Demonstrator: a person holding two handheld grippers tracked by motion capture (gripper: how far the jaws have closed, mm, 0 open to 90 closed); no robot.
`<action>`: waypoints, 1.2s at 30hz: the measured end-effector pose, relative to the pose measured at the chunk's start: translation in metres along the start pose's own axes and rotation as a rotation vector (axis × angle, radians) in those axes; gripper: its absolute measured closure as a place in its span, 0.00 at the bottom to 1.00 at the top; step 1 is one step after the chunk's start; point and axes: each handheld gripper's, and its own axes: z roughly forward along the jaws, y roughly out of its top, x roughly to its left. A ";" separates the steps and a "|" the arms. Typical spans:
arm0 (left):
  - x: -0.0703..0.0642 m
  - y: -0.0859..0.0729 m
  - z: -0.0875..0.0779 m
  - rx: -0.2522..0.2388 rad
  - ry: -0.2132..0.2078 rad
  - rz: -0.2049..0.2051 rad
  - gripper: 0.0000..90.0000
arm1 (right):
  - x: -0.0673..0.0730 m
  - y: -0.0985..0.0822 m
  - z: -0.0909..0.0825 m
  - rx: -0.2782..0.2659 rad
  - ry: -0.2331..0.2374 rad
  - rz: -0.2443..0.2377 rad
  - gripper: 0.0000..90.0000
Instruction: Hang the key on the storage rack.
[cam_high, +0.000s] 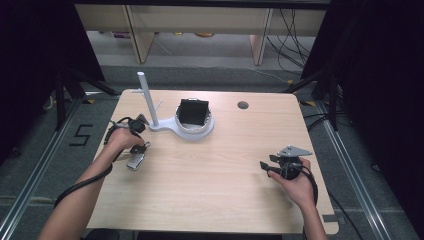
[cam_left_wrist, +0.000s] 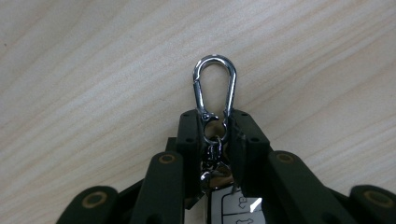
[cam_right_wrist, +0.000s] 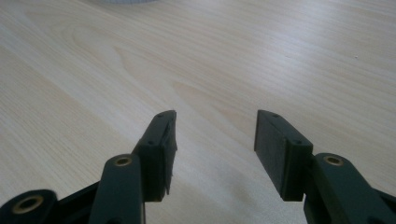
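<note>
You had the left gripper (cam_left_wrist: 217, 135) clenched on the swivel of the carabiner (cam_left_wrist: 215, 86), car key fob (cam_high: 135, 161) dangling at the surface's (cam_high: 210, 180) nine o'clock, probably for the hook stand (cam_high: 150, 102) at eleven, while the right gripper's (cam_right_wrist: 215, 149) fingers sat released.

Key fob (cam_left_wrist: 233, 207): cut off by the lower edge of the left gripper view and partly hidden between the jaws; button symbols too small to read. White stand base (cam_right_wrist: 123, 1): cropped by the top edge of the right gripper view. Forearms cropped at the bottom of the high view.
</note>
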 end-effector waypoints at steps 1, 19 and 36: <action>0.000 0.000 0.000 0.000 0.000 0.000 0.83 | 0.000 0.000 0.000 0.000 0.000 0.000 0.55; -0.006 -0.030 -0.002 -0.169 0.013 0.012 0.84 | -0.002 0.000 -0.003 -0.002 -0.003 0.005 0.55; -0.003 -0.075 -0.012 -0.481 0.043 -0.066 0.84 | 0.000 0.000 -0.003 -0.010 -0.013 0.005 0.55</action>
